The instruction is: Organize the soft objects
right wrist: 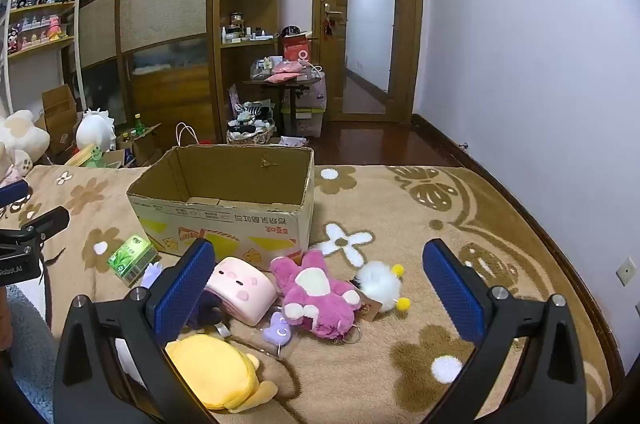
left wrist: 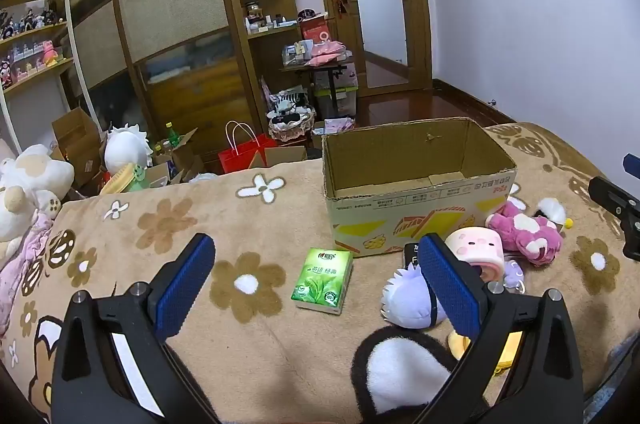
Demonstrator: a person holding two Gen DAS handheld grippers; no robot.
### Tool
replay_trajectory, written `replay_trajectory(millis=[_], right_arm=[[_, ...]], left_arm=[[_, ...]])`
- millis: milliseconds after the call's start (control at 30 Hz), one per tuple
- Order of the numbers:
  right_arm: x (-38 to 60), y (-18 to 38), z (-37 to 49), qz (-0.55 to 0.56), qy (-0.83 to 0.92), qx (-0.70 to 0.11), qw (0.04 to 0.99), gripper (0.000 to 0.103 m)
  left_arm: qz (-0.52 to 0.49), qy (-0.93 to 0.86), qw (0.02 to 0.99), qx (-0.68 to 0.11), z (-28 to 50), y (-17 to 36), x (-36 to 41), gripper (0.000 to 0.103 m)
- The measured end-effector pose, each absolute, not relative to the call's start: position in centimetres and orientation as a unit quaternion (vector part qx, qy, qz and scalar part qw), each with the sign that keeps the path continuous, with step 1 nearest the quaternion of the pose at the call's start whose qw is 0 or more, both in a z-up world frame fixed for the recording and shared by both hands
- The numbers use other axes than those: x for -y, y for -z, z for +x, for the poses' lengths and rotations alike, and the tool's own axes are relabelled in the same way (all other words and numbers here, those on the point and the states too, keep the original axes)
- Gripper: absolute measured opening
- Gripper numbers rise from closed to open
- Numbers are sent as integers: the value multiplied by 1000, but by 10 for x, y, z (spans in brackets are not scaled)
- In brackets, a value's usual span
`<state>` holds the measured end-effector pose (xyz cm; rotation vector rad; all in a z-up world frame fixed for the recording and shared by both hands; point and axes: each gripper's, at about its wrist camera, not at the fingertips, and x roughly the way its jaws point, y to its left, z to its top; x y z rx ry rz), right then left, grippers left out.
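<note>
only the right wrist view shows the yellow plush (right wrist: 216,372) whole; both grippers (left wrist: 320,280) (right wrist: 320,284) gape empty.

- open brown cardboard box (right wrist: 224,199) sits mid-blanket, toward the far edge of the tan flower-patterned blanket (right wrist: 400,207).
- green tissue pack (right wrist: 132,256) lies before its left corner.
- magenta plush bear (right wrist: 316,288) lies before its right corner.

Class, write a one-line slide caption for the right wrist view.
Open right gripper hovers over plush toys beside an empty cardboard box on a flowered blanket.
</note>
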<state>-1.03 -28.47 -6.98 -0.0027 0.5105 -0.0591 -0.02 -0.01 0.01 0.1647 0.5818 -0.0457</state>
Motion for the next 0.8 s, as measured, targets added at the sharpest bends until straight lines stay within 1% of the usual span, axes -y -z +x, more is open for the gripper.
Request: replay_trajectory(millis=[800], right_arm=[[284,71,-10,-4,30,-257,966,103]], left_arm=[[82,23,954,-288,0,0,0,101]])
